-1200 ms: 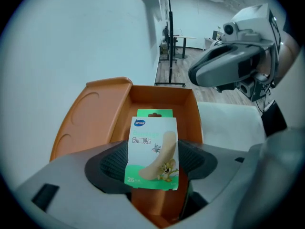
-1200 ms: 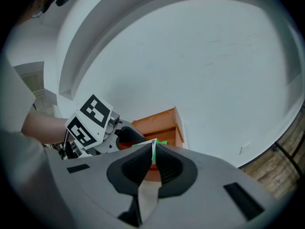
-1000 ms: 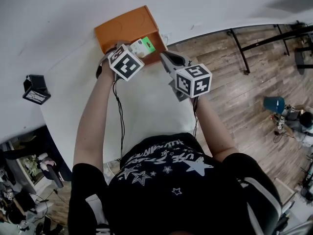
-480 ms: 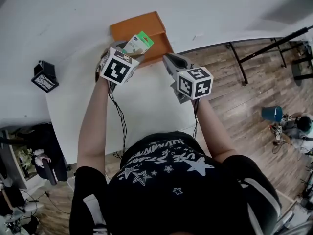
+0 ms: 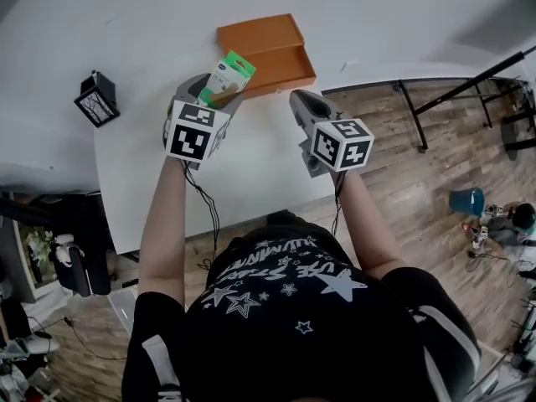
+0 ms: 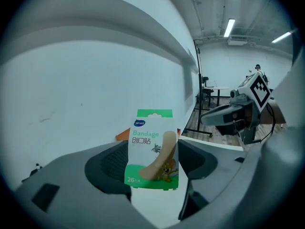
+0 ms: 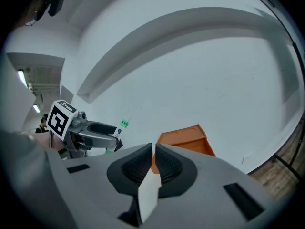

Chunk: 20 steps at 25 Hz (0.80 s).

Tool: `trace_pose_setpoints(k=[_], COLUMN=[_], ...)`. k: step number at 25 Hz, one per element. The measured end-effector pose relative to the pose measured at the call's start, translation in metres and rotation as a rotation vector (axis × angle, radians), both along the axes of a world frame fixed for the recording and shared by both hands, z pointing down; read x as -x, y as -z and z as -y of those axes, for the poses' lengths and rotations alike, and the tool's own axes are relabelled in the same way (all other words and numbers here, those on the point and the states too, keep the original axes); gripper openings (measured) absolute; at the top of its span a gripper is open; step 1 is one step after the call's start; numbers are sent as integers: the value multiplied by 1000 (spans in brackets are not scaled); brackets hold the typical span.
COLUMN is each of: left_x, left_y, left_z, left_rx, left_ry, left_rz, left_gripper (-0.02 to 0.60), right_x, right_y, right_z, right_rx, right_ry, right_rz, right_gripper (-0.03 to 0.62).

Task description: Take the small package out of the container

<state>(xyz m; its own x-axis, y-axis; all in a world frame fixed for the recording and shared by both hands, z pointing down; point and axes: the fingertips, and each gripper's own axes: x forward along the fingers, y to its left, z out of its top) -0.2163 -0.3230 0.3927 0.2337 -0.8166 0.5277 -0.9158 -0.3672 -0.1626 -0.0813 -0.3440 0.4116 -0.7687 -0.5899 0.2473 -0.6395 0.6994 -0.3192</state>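
Package (image 5: 231, 74) in left tongs (image 5: 213, 93) — container (image 5: 261, 37) just behind, rightward.

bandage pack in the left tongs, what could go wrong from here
1. The left tongs hold the bandage pack only by its lower part. Most of it stands free, so it may pivot or slip out.
2. In the head view it seems close beside the open orange container, so a slip could drop it into that. The right tongs are shut, empty and apart from it, giving no backup.

Observed: left gripper (image 5: 213, 93) holds flat green-and-white package (image 5: 229, 74) upright, just beside shallow orange rectangular container (image 5: 266, 50) on white table (image 5: 151, 23). Right gripper (image 5: 301, 103) stands alongside, touching neither.
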Motion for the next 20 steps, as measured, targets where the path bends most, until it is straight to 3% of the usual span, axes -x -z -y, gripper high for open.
trace_pose_setpoints(k=[8,20], left_x=[30,56], left_y=[18,-3], left_z=[-118,-288], left_rx=[-79,-78], left_ry=[112,223], left_rz=[-86,-226], left_gripper=[354,354], right_x=[13,22], right_y=[6,-8], right_z=[-94,-235], right_rx=[-14,2], right_ry=[35,68], right_rz=[-58,-106], right_gripper=[52,52])
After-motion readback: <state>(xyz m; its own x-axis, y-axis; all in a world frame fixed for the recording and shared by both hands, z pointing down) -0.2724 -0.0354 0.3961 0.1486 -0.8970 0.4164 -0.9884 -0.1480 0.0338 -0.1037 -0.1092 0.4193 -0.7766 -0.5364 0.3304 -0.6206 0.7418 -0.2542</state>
